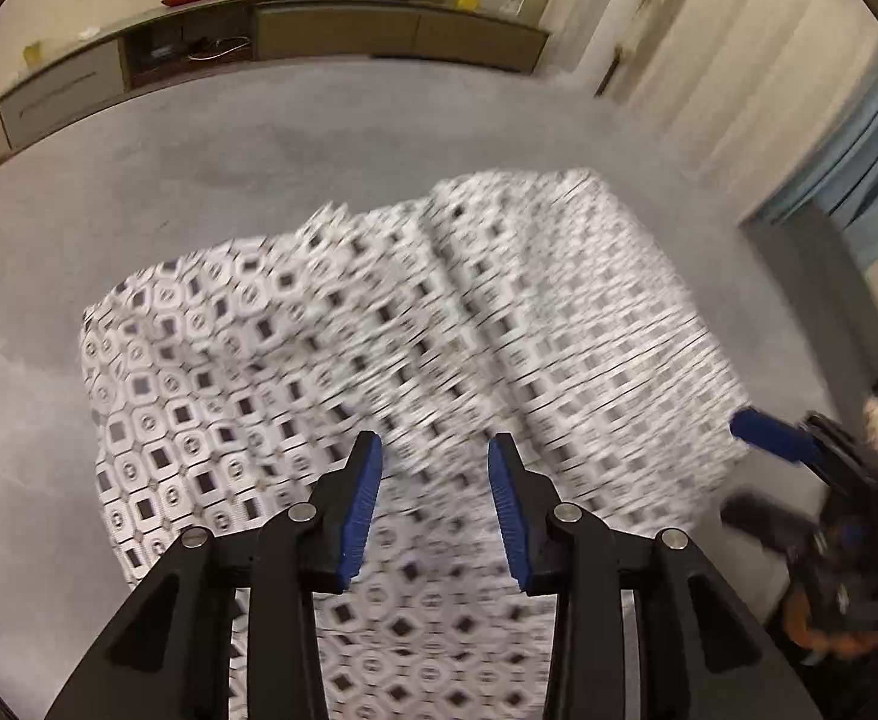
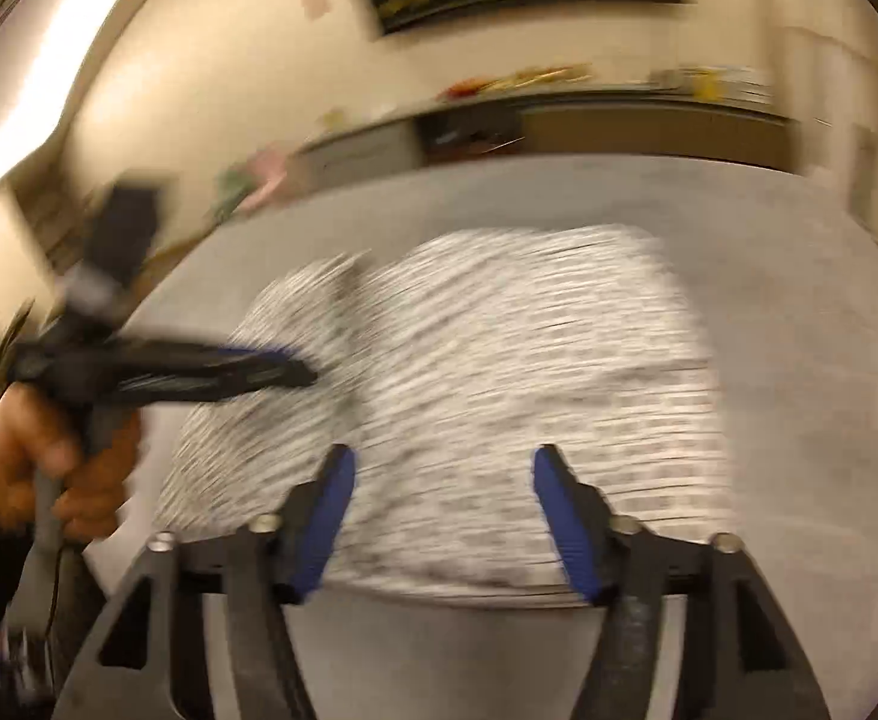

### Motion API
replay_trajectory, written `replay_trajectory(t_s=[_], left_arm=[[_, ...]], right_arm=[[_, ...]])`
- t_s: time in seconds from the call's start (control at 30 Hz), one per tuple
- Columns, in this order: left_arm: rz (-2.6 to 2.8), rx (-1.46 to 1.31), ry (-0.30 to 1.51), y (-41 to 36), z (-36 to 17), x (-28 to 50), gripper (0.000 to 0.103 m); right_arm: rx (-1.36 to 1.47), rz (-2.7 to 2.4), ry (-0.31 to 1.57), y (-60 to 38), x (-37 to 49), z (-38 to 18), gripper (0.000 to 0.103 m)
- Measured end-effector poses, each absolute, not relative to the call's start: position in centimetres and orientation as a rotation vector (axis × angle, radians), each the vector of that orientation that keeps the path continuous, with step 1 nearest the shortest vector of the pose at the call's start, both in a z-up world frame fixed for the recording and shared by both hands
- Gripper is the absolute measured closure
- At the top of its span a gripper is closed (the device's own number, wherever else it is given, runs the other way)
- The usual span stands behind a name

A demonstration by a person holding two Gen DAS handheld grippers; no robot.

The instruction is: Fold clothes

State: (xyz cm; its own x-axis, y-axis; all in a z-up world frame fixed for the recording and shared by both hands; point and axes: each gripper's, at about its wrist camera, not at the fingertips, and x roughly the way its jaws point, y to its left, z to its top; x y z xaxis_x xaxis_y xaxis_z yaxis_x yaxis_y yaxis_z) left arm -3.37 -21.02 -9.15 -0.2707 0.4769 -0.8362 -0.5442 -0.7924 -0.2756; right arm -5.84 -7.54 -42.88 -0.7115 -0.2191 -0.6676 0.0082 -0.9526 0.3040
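Left gripper [image 1: 434, 468] and right gripper [image 2: 443, 477] both wide apart, empty, above patterned garment [image 1: 330, 324] on grey table [image 1: 258, 144]

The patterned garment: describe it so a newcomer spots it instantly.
Find the wide grey table. In its middle lies the patterned garment, rumpled, white with small dark squares. It is the only cloth there, lying beyond the open left gripper.

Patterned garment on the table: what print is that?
White garment with a repeating geometric print of dark squares and small rings; sharpest in the left wrist view.
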Motion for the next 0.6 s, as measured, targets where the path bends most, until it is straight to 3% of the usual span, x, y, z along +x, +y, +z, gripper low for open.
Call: replay_trajectory(t_s=[0.1,0.27,0.33,0.37,0.4,0.47,0.6], left_arm=[[2.01,-1.373,-0.012,-19.9,-9.0,-3.3,0.062],[1.926,-1.458,-0.01,-16.7,-11.7,-2.1,0.062],[1.935,-1.43,-0.016,-15.9,-11.9,-1.6,0.069],[1.932,-1.42,-0.025,-15.7,-11.9,-1.5,0.083],[1.93,-1.41,-0.036,-15.4,-11.8,-1.5,0.089],[1.925,-1.4,-0.082,-15.2,-11.6,-1.6,0.095],[1.87,-1.376,-0.415,-16.5,-10.8,-2.0,0.098]], right_arm=[[1.226,-2.776,-0.509,-5.7,-2.7,-41.2,0.036],[1.302,-2.797,-0.38,-5.3,3.8,-37.5,0.036],[1.292,-2.798,-0.376,-5.3,3.7,-37.6,0.038],[1.285,-2.794,-0.409,-4.7,4.5,-37.1,0.039],[1.277,-2.789,-0.446,-4.1,5.4,-36.5,0.044],[1.23,-2.773,-0.616,-1.8,6.1,-35.6,0.049],[1.13,-2.812,-0.842,2.5,6.7,-34.3,0.049]])
